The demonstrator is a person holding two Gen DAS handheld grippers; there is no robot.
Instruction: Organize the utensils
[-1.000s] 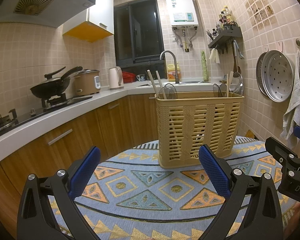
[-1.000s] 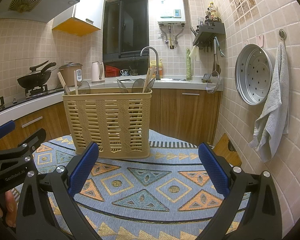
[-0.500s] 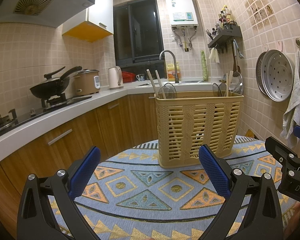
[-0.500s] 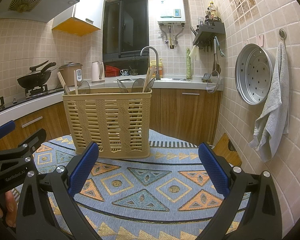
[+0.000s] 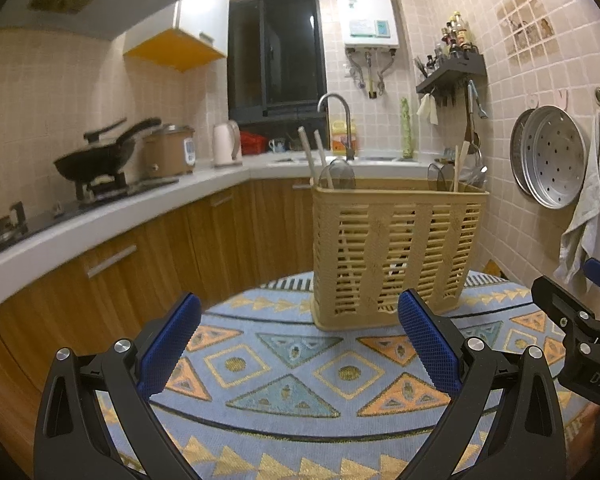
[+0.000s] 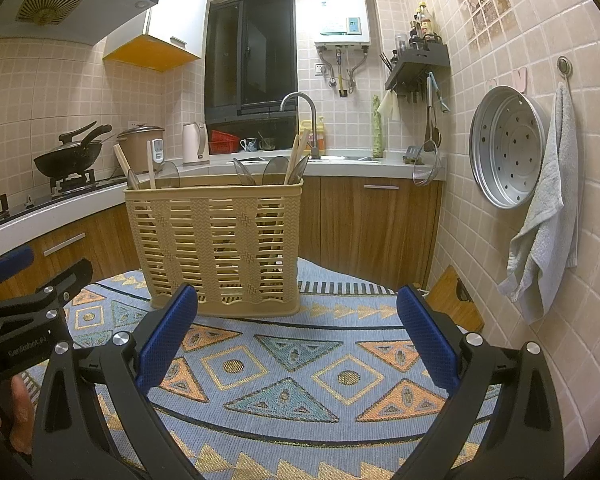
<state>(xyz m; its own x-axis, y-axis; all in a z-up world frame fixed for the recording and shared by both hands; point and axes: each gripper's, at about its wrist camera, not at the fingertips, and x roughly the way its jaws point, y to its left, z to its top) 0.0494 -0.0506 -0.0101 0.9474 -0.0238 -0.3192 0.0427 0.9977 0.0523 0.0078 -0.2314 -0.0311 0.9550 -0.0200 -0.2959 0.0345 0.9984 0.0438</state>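
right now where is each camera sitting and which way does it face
Left wrist: on the left gripper, facing forward over the patterned cloth at the utensil basket; the right gripper shows at its right edge.
Right wrist: on the right gripper, facing the same basket from further right; the left gripper shows at its left edge.
Shared: basket, cloth, faucet.

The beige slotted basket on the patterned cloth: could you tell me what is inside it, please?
The basket holds wooden chopsticks and spoons poking above its rim, at both ends. Their lower parts are mostly hidden behind the slats.
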